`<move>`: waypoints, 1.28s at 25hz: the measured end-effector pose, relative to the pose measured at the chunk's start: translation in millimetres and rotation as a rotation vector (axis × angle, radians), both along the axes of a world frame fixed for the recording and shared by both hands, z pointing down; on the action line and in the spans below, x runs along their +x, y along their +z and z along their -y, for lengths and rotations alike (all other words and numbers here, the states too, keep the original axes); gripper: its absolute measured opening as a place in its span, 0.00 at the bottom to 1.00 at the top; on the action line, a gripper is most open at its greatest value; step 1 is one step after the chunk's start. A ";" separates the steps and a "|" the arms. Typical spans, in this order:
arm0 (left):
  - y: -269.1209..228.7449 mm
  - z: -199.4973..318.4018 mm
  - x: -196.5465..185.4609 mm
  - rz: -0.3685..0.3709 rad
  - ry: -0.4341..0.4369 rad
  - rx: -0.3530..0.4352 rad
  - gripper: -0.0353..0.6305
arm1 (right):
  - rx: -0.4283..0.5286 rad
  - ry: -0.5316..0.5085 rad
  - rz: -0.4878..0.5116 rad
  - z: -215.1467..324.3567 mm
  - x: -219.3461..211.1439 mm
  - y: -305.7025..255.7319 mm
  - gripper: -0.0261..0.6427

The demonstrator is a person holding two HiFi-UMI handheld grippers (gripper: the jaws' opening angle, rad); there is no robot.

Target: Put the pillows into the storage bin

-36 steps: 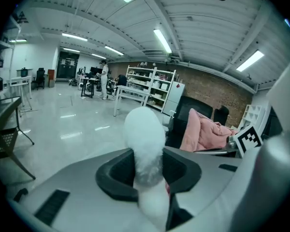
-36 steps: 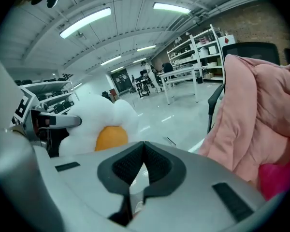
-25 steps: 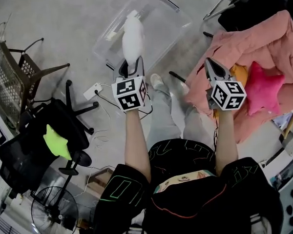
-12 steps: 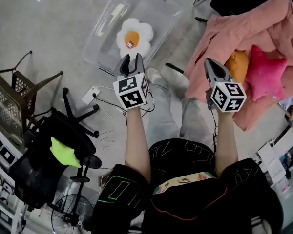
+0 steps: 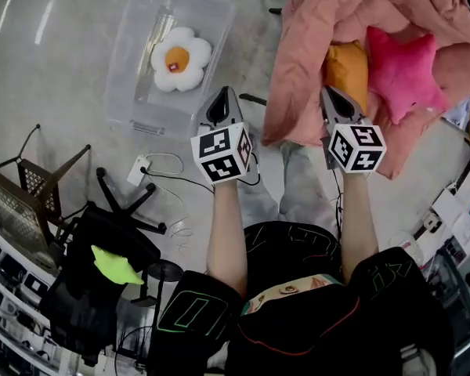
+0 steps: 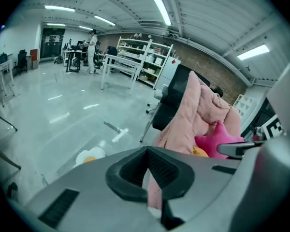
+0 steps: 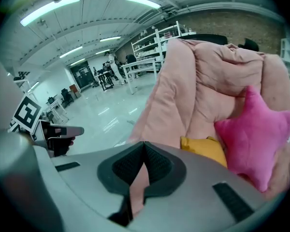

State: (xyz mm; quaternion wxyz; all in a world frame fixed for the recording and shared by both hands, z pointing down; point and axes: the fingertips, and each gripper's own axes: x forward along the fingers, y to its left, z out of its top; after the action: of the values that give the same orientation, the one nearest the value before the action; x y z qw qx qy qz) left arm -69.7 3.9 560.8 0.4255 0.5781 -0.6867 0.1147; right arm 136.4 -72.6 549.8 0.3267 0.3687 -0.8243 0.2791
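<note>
A fried-egg pillow (image 5: 180,57) lies flat inside the clear storage bin (image 5: 133,45) on the floor; it also shows in the left gripper view (image 6: 89,154). My left gripper (image 5: 223,94) hovers to the right of the bin, above the floor. Its jaws are closing and meet with nothing between them (image 6: 147,151). My right gripper (image 5: 330,92) is shut and empty (image 7: 144,144), just below an orange pillow (image 5: 347,67). A pink star pillow (image 5: 403,65) rests beside the orange one on a pink blanket (image 5: 305,53).
A lime-green star pillow (image 5: 116,265) sits on a black office chair (image 5: 102,288) at lower left. A wire-mesh chair (image 5: 16,202) stands at the left edge, and a white power strip (image 5: 139,171) with cables lies on the floor. The person's legs are below the grippers.
The left gripper held the white egg pillow over the bin; the pillow now lies in the bin and those jaws have shut. Both grippers and the view swung toward the pink blanket.
</note>
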 end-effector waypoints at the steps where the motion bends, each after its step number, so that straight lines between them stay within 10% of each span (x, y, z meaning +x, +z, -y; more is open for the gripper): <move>1: -0.7 4.7 15.6 -0.008 0.022 0.004 0.04 | 0.001 0.014 -0.007 -0.4 13.2 0.4 0.04; 7: -6.2 23.5 102.8 -0.041 0.161 0.020 0.04 | -0.013 0.077 -0.090 -6.1 87.9 16.0 0.07; 12: -3.0 32.9 165.8 -0.055 0.248 0.014 0.04 | -0.087 0.050 -0.207 -17.0 134.4 59.4 0.39; 21: 23.8 22.7 215.8 -0.042 0.311 -0.037 0.04 | -0.166 -0.023 -0.413 -16.9 176.6 145.4 0.63; 27: 36.1 11.9 224.3 -0.025 0.317 -0.065 0.04 | -0.175 -0.073 -0.499 -5.5 196.9 181.5 0.65; 32: 29.6 9.1 220.0 -0.024 0.299 -0.061 0.04 | -0.211 -0.079 -0.500 -6.9 199.8 163.0 0.46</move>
State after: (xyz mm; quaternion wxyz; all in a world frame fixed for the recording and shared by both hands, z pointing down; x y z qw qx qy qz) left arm 150.3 -5.2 590.4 0.4293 0.6621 -0.5839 0.1908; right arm 336.2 -65.7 712.8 0.5673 0.3576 -0.6981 0.2508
